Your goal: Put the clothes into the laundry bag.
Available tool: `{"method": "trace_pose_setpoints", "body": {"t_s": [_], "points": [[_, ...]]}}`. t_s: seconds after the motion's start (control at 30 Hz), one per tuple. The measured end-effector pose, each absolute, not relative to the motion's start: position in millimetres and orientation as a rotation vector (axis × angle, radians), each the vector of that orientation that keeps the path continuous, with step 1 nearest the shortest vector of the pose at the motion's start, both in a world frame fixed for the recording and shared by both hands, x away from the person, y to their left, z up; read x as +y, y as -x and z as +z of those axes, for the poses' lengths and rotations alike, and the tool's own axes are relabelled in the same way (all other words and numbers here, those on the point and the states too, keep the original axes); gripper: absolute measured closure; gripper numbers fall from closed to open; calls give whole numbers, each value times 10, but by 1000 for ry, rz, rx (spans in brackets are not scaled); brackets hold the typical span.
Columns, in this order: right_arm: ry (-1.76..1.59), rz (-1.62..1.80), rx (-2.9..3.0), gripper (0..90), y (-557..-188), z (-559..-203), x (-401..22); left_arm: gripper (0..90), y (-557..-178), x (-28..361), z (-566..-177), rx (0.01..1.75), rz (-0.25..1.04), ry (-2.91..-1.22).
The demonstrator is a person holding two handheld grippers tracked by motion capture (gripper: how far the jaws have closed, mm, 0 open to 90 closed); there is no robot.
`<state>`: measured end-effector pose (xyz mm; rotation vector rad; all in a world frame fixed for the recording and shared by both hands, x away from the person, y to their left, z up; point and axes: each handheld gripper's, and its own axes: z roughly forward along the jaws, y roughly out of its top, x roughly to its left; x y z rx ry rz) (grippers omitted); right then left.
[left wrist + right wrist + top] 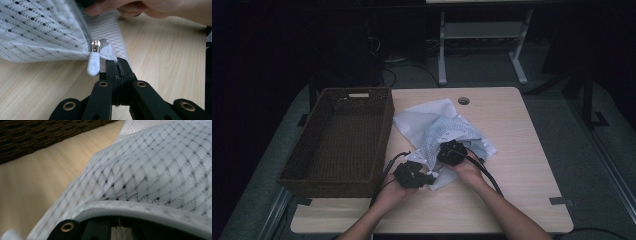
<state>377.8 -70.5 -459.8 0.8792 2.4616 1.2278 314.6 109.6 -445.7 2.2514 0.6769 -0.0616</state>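
A white mesh zip bag (pixel 439 127) lies crumpled on the middle of the table. My left gripper (pixel 428 176) sits at the bag's near corner; in the left gripper view its jaws (pixel 117 63) are shut on the fabric tab at the end of the zip, right beside the metal slider and its white pull (pixel 93 65). My right gripper (pixel 452 152) rests on the bag just behind the left one. In the right gripper view the bag's white hem (pixel 140 208) lies across the jaws (pixel 117 226) and hides their tips; they appear shut on the mesh. A hand (pixel 140 7) shows behind the zip.
A dark wicker basket (pixel 382 135) stands empty at the left of the wooden table (pixel 517 150), close to the bag. A round cable hole (pixel 463 100) sits near the far edge. Desk legs and cables stand on the floor beyond.
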Motion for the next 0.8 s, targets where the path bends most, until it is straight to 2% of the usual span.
{"method": "trace_pose_setpoints", "body": {"t_s": [0.17,0.47,0.8], "points": [[-896,1230,2458,860,-3820,-4639,-651,889,-3145,1116,-4454,689,-55,-2246],[-903,1213,2539,646,-3606,-4466,-984,886,-3149,1122,-4451,699,-47,-2239],[-906,1219,2559,509,-3312,-4221,-1627,886,-3152,1136,-4449,711,-50,-2233]]}}
